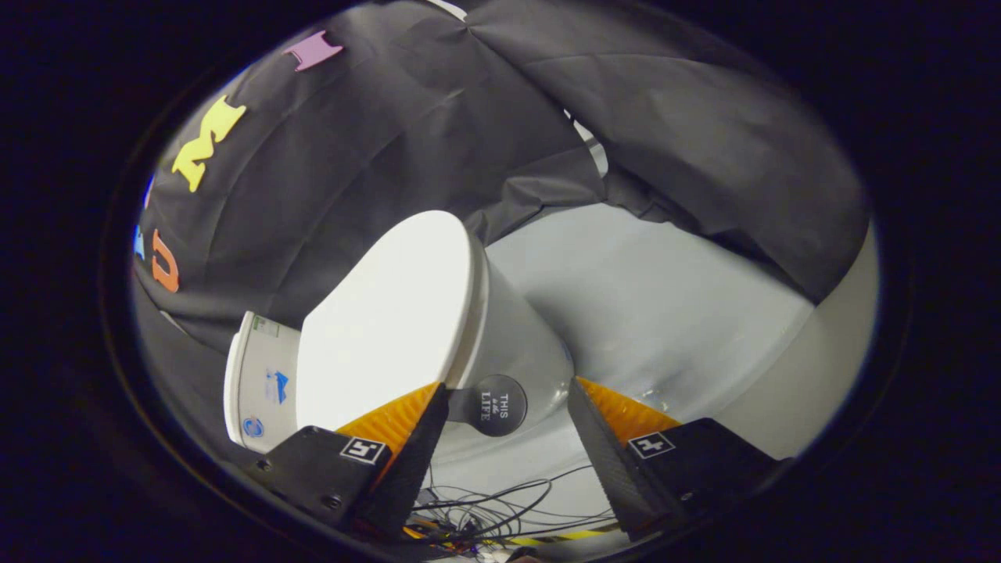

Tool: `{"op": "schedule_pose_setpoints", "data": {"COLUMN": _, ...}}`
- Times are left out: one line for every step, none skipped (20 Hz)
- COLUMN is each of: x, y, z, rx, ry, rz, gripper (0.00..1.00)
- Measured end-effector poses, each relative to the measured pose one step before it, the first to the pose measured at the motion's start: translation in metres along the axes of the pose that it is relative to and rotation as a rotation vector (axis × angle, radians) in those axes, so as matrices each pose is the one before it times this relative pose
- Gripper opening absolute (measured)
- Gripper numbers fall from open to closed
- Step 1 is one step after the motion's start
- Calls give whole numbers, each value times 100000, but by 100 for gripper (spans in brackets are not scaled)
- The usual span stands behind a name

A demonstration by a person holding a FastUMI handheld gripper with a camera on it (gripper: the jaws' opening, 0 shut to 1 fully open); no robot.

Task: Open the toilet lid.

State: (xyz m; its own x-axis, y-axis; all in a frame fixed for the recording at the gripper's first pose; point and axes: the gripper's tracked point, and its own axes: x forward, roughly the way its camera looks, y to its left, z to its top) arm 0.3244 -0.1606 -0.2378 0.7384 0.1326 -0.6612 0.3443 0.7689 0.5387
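A white toilet stands just ahead of me, tilted in my view. Its smooth white lid lies flat down on the bowl. Behind the lid is the tank. A round black sticker sits on the bowl's side, between my fingers. My gripper is open, with nothing held. The left fingertip is at the lid's side rim, but I cannot tell whether it touches. My right fingertip is out beside the bowl, over the floor.
A pale grey floor spreads beyond the bowl. A tangle of black cables and a strip of yellow-black tape lie on the floor close under my fingers. Black cloth walls close in behind the toilet.
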Motion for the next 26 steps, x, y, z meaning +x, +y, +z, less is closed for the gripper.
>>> {"op": "schedule_pose_setpoints", "data": {"x": 120, "y": 45, "z": -66, "rx": 1408, "ry": 753, "rz": 1114, "gripper": 95}}
{"op": "schedule_pose_setpoints", "data": {"x": 20, "y": 142, "z": 21, "rx": 1406, "ry": 1031, "rz": 1897, "gripper": 93}}
{"op": "schedule_pose_setpoints", "data": {"x": 86, "y": 84, "z": -285, "rx": 1236, "ry": 1572, "rz": 1865, "gripper": 92}}
{"op": "schedule_pose_setpoints", "data": {"x": 135, "y": -109, "z": -151, "rx": 956, "ry": 1326, "rz": 966, "gripper": 91}}
{"op": "schedule_pose_setpoints", "data": {"x": 81, "y": -145, "z": 86, "rx": 660, "ry": 669, "rz": 259, "gripper": 87}}
{"op": "schedule_pose_setpoints", "data": {"x": 79, "y": 12, "z": 14, "rx": 167, "ry": 538, "rz": 704, "gripper": 86}}
{"op": "schedule_pose_setpoints", "data": {"x": -51, "y": 93, "z": 90, "rx": 391, "ry": 253, "rz": 743, "gripper": 82}}
{"op": "schedule_pose_setpoints", "data": {"x": 254, "y": 290, "z": -236, "rx": 1068, "ry": 2250, "rz": 1349, "gripper": 80}}
{"op": "schedule_pose_setpoints", "data": {"x": -138, "y": 402, "z": -376, "rx": 1129, "ry": 1222, "rz": 2854, "gripper": 76}}
{"op": "schedule_pose_setpoints", "data": {"x": 115, "y": 452, "z": 70, "rx": -133, "ry": 279, "rz": 2471, "gripper": 72}}
{"op": "schedule_pose_setpoints", "data": {"x": 135, "y": 32, "z": 144, "rx": -811, "ry": -328, "rz": 1151, "gripper": 70}}
{"op": "schedule_pose_setpoints", "data": {"x": 102, "y": -140, "z": 122, "rx": -1285, "ry": -407, "rz": -752, "gripper": 68}}
{"op": "schedule_pose_setpoints", "data": {"x": 245, "y": -376, "z": -104, "rx": -806, "ry": 266, "rz": -961, "gripper": 66}}
{"op": "schedule_pose_setpoints", "data": {"x": 128, "y": -219, "z": 38, "rx": 299, "ry": 53, "rz": -595, "gripper": 64}}
{"op": "schedule_pose_setpoints", "data": {"x": 90, "y": -269, "z": 152, "rx": 988, "ry": -357, "rz": -898, "gripper": 58}}
{"op": "schedule_pose_setpoints", "data": {"x": -123, "y": -30, "z": 176, "rx": 1584, "ry": -516, "rz": 514, "gripper": 52}}
{"op": "schedule_pose_setpoints", "data": {"x": 26, "y": -90, "z": 238, "rx": -274, "ry": -991, "rz": 55, "gripper": 46}}
{"op": "schedule_pose_setpoints", "data": {"x": 199, "y": -137, "z": -131, "rx": -1321, "ry": -703, "rz": 426, "gripper": 44}}
{"op": "schedule_pose_setpoints", "data": {"x": -116, "y": -75, "z": 12, "rx": -874, "ry": -487, "rz": 740, "gripper": 40}}
{"op": "schedule_pose_setpoints", "data": {"x": -134, "y": -11, "z": 108, "rx": 450, "ry": -343, "rz": 1193, "gripper": 39}}
{"op": "schedule_pose_setpoints", "data": {"x": -176, "y": 19, "z": 252, "rx": 2056, "ry": -300, "rz": 1427, "gripper": 37}}
{"op": "schedule_pose_setpoints", "data": {"x": -148, "y": 70, "z": 268, "rx": 2946, "ry": -443, "rz": 1497, "gripper": 33}}
{"op": "schedule_pose_setpoints", "data": {"x": -24, "y": 90, "z": 70, "rx": 1399, "ry": -494, "rz": 943, "gripper": 29}}
{"op": "schedule_pose_setpoints", "data": {"x": -80, "y": 118, "z": -102, "rx": -238, "ry": -155, "rz": 55, "gripper": 25}}
{"op": "schedule_pose_setpoints", "data": {"x": 96, "y": 28, "z": 7, "rx": -287, "ry": -348, "rz": -530, "gripper": 22}}
{"op": "schedule_pose_setpoints", "data": {"x": -55, "y": -13, "z": 65, "rx": 313, "ry": 339, "rz": -393, "gripper": 21}}
